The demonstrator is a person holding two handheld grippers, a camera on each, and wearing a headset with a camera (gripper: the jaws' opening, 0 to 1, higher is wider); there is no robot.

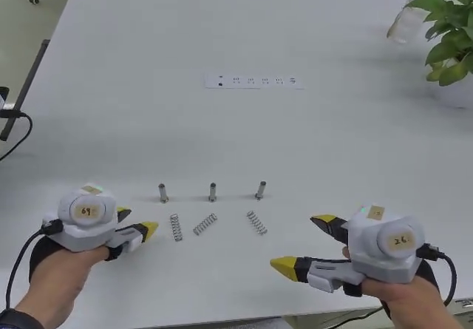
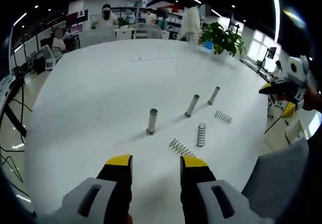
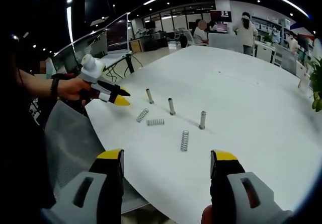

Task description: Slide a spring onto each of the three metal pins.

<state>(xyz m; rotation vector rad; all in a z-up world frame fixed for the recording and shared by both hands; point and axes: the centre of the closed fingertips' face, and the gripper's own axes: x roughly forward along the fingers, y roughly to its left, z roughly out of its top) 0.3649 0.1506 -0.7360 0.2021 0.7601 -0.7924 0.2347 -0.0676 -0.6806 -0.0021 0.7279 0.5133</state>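
Note:
Three short metal pins stand upright in a row on the white table: left pin [image 1: 163, 193], middle pin [image 1: 213, 191], right pin [image 1: 261, 190]. Just in front of them lie three loose springs: left spring [image 1: 176, 227], middle spring [image 1: 205, 224], right spring [image 1: 256, 222]. My left gripper [image 1: 138, 221] hovers left of the springs, open and holding nothing. My right gripper [image 1: 297, 241] is open wide to the right of them. The left gripper view has the pins [image 2: 191, 105] and springs [image 2: 201, 134] ahead of the jaws. The right gripper view has a pin [image 3: 171, 106] and a spring [image 3: 184, 140].
A white power strip [image 1: 251, 81] lies on the table beyond the pins. A potted plant [image 1: 447, 37] stands at the far right corner. A black cable [image 1: 15, 148] hangs off the left edge. The table's front edge runs just below both hands.

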